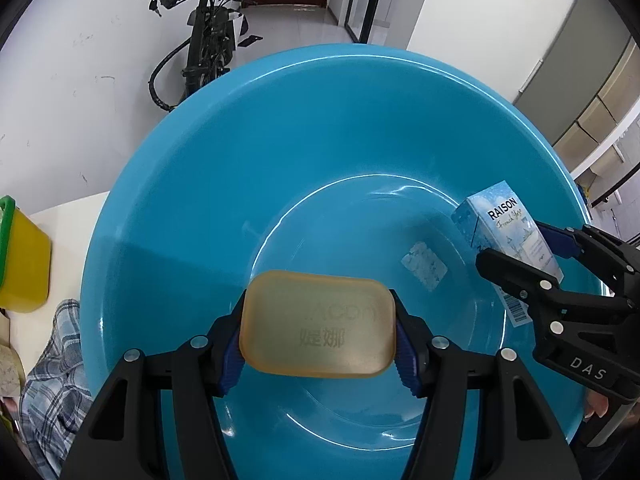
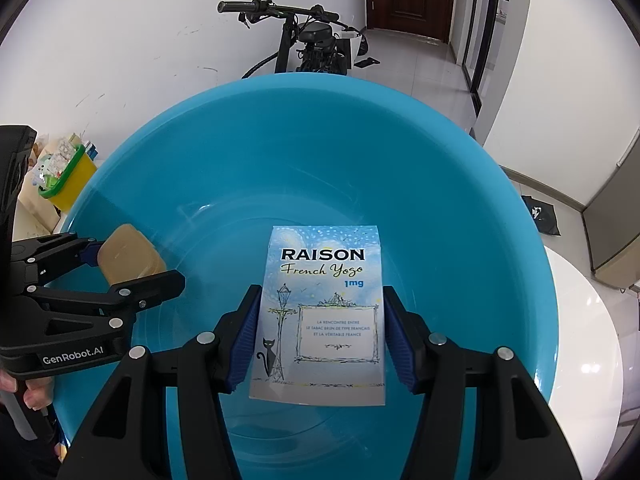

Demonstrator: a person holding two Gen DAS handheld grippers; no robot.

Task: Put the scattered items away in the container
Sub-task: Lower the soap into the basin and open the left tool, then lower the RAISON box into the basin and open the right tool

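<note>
A large blue basin (image 1: 280,152) (image 2: 320,152) fills both views, and both grippers hang over its inside. My left gripper (image 1: 318,340) is shut on a translucent amber soap bar (image 1: 318,334), its blue pads pressing the bar's short ends. In the right wrist view the same left gripper (image 2: 132,264) shows at the left edge with the soap bar (image 2: 128,256). My right gripper (image 2: 318,340) is shut on a pale blue "RAISON French Yogo" box (image 2: 324,312), gripped by its sides. In the left wrist view that right gripper (image 1: 524,250) holds the box (image 1: 508,232) at the basin's right side.
A yellow bin with a green rim (image 1: 20,256) (image 2: 70,176) stands left of the basin. A black scooter (image 1: 204,40) (image 2: 308,40) leans on the white wall behind. A white round table (image 2: 592,340) edge shows at the right. A plaid cloth (image 1: 56,380) lies at lower left.
</note>
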